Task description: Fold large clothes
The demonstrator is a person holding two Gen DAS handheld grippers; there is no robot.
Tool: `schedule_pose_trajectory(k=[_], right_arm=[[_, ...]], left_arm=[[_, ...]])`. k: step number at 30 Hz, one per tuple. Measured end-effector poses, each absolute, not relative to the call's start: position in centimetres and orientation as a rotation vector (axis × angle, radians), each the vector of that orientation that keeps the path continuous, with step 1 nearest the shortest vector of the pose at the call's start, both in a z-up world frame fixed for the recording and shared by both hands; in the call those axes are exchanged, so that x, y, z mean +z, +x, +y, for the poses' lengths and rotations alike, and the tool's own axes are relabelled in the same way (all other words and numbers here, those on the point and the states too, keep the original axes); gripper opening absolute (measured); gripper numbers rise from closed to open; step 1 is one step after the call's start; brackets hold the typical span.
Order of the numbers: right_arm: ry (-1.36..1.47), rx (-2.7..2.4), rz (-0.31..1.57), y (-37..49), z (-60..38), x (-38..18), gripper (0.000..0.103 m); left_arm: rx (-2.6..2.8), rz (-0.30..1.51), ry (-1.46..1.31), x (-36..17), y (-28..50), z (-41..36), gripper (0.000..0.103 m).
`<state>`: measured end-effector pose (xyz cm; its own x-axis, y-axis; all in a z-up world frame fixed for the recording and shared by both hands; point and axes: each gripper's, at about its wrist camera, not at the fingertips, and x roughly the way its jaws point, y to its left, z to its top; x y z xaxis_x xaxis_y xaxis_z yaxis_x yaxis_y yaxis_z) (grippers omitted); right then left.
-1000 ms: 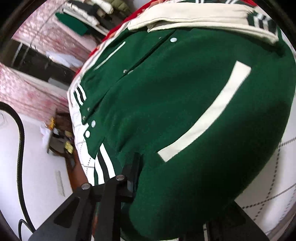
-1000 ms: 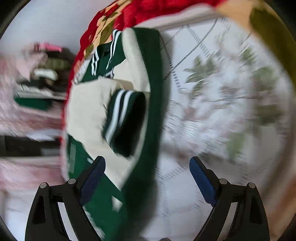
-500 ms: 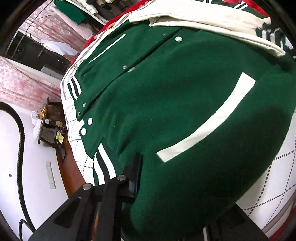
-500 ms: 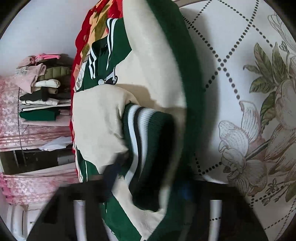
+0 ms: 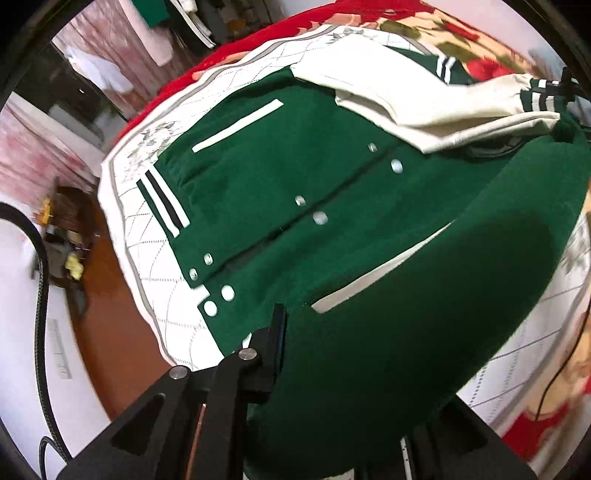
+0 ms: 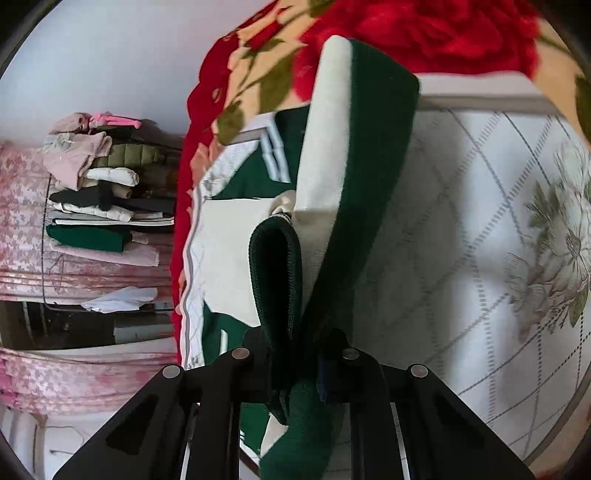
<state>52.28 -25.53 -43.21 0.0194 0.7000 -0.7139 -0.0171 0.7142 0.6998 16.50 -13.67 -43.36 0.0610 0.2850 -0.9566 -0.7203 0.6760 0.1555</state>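
Observation:
A dark green varsity jacket (image 5: pixel 295 177) with cream sleeves (image 5: pixel 424 107), white snaps and striped ribbing lies front up on the quilted bedspread (image 5: pixel 147 236). My left gripper (image 5: pixel 343 365) is shut on the jacket's near green side panel, which drapes over and hides the right finger. In the right wrist view my right gripper (image 6: pixel 295 365) is shut on the jacket's green cuff and edge (image 6: pixel 275 266), lifting cream sleeve fabric (image 6: pixel 321 177) off the bed.
A red floral blanket (image 6: pixel 406 33) lies at the bed's far side. The white quilted spread with flower print (image 6: pixel 498 240) extends to the right. Stacked folded clothes (image 6: pixel 96 184) sit on shelves beyond the bed. Brown floor (image 5: pixel 110 332) borders the bed.
My right gripper went from open over the sleeve to shut on the cuff and edge. My left gripper has lifted its panel higher, so more of the jacket front shows.

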Motion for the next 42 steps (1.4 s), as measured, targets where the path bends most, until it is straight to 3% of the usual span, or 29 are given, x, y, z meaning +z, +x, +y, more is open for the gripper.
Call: schedule_pose_trajectory(k=[9, 19, 21, 27, 28, 30, 31, 35, 38, 42], right_arm=[[0.429, 0.529, 1.473, 53.8, -9.7, -37.5, 0.017], [0.249, 0.467, 1.562, 56.4, 10.3, -42.2, 0.018], [0.214, 0.463, 1.612, 56.8, 12.9, -44.4, 0.029], [0.274, 0.572, 1.666, 57.2, 17.2, -46.8, 0.037], [0.28, 0.614, 1.652, 57.2, 17.4, -46.6, 0.037], [0.316, 0.692, 1.629, 57.3, 17.1, -46.0, 0.037], [0.337, 0.727, 1.622, 57.2, 16.4, -45.9, 0.037], [0.353, 0.774, 1.58, 57.3, 12.7, -44.6, 0.043], [0.293, 0.713, 1.49, 57.1, 8.0, -43.5, 0.071], [0.257, 0.543, 1.396, 58.2, -0.6, -43.9, 0.074]], left_arm=[[0.718, 1.294, -0.585, -41.8, 16.3, -0.2, 0.011], [0.721, 1.328, -0.812, -46.3, 16.1, 13.7, 0.017], [0.696, 1.328, -0.881, -47.7, 15.4, 15.8, 0.017], [0.627, 1.302, -0.982, -49.1, 14.0, 18.4, 0.027], [0.616, 1.291, -1.008, -49.2, 13.8, 18.9, 0.032], [0.623, 1.277, -1.052, -49.6, 13.2, 20.4, 0.068], [0.629, 1.253, -1.088, -49.6, 12.8, 21.2, 0.092], [0.7, 1.156, -1.155, -48.8, 10.9, 25.3, 0.093], [0.78, 1.155, -1.043, -46.7, 10.1, 26.0, 0.093], [0.812, 1.259, -0.831, -46.7, 10.8, 23.0, 0.093]])
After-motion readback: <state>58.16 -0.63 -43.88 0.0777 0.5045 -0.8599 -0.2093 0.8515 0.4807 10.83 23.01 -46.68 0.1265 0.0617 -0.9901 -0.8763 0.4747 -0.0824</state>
